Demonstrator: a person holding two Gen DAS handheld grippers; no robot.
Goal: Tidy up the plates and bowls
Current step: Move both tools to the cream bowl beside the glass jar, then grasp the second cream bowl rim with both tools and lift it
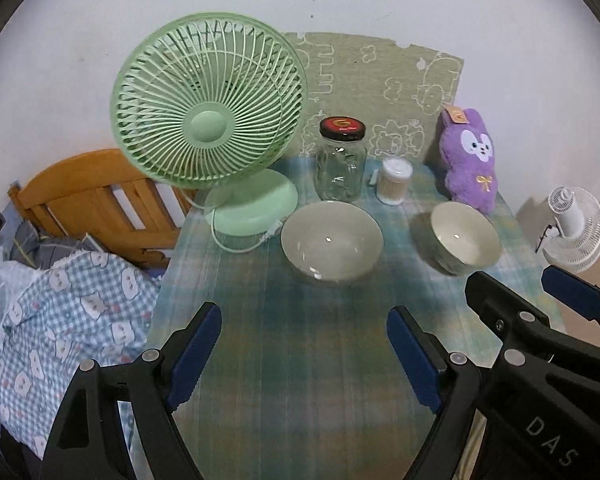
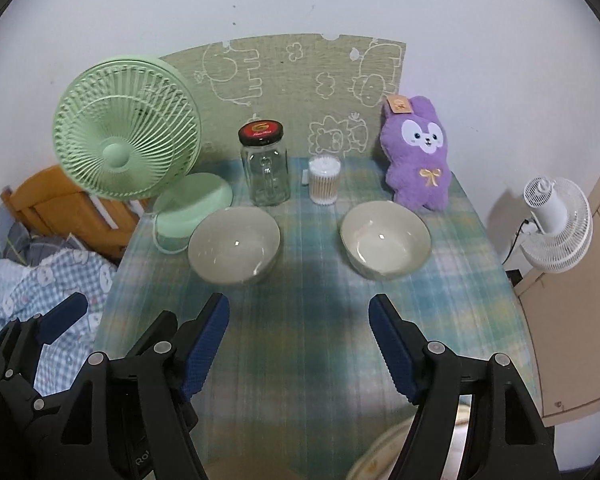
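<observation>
Two pale bowls stand apart on the plaid tablecloth [image 2: 300, 380]. The left bowl [image 1: 332, 240] [image 2: 234, 244] is wider and sits near the green fan's base. In front of the purple plush is the right bowl [image 1: 466, 236] [image 2: 386, 240], which is deeper. My left gripper [image 1: 306, 344] [image 2: 112, 320] hovers open over the cloth, short of the left bowl, with nothing between its blue pads. My right gripper [image 2: 300, 336] [image 1: 528, 292] is open too, empty, and held back from both bowls. Neither gripper touches a bowl.
Behind the bowls stand a green desk fan [image 1: 208, 120], a lidded glass jar [image 2: 265, 164], a tub of cotton swabs [image 2: 324, 180] and a purple plush rabbit [image 2: 418, 152]. Left of the table are a wooden frame [image 1: 92, 200] and checked bedding. A white fan [image 2: 552, 220] stands to the right.
</observation>
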